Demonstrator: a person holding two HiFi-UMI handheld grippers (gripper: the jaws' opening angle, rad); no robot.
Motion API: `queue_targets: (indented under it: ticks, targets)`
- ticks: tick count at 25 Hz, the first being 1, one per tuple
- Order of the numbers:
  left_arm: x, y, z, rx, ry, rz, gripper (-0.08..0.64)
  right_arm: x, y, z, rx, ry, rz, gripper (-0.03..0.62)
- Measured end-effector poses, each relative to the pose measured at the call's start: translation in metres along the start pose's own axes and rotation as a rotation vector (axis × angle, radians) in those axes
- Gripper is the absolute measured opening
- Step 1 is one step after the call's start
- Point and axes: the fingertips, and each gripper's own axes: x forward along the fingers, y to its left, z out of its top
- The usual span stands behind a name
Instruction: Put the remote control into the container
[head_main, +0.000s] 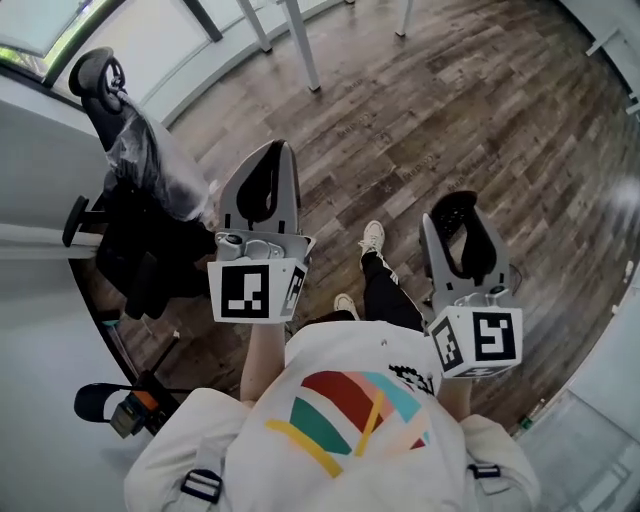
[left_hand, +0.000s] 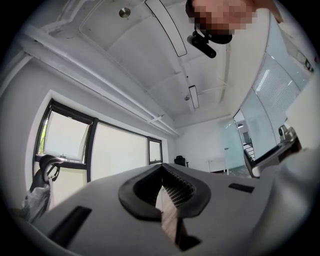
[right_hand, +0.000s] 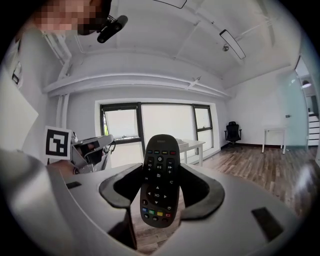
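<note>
A black remote control (right_hand: 160, 180) with coloured buttons stands upright between the jaws of my right gripper (right_hand: 160, 197), which is shut on its lower half. In the head view the right gripper (head_main: 464, 235) is held in the air at the right, above the wooden floor. My left gripper (head_main: 262, 188) is held up at the left. In its own view the left gripper (left_hand: 164, 192) has its jaws together with nothing between them, and only a thin slit shows the floor. No container shows in any view.
The person stands on a wooden floor (head_main: 450, 110), one shoe (head_main: 372, 237) showing below. A black office chair with a plastic-wrapped back (head_main: 145, 160) stands at the left. White table legs (head_main: 300, 45) are ahead. A white table (right_hand: 192, 146) and a black chair (right_hand: 232, 131) stand by the windows.
</note>
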Motion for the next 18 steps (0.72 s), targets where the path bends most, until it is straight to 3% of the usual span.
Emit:
queue_targets:
  ticks: [4, 7, 10, 18]
  targets:
    - [0.066, 0.011, 0.013, 0.019, -0.043, -0.046, 0.006, 0.058, -0.027, 0.013, 0.004, -0.003, 0.005, 0.238]
    - [0.117, 0.023, 0.014, 0.043, -0.041, -0.038, 0.006, 0.100, -0.044, 0.036, 0.013, -0.030, 0.034, 0.238]
    - [0.155, 0.031, 0.011, 0.043, -0.036, -0.023, 0.006, 0.129, -0.059, 0.048, -0.039, -0.020, 0.052, 0.238]
    - [0.197, 0.056, 0.005, 0.075, -0.029, 0.053, 0.006, 0.201, -0.068, 0.052, -0.047, 0.041, 0.154, 0.238]
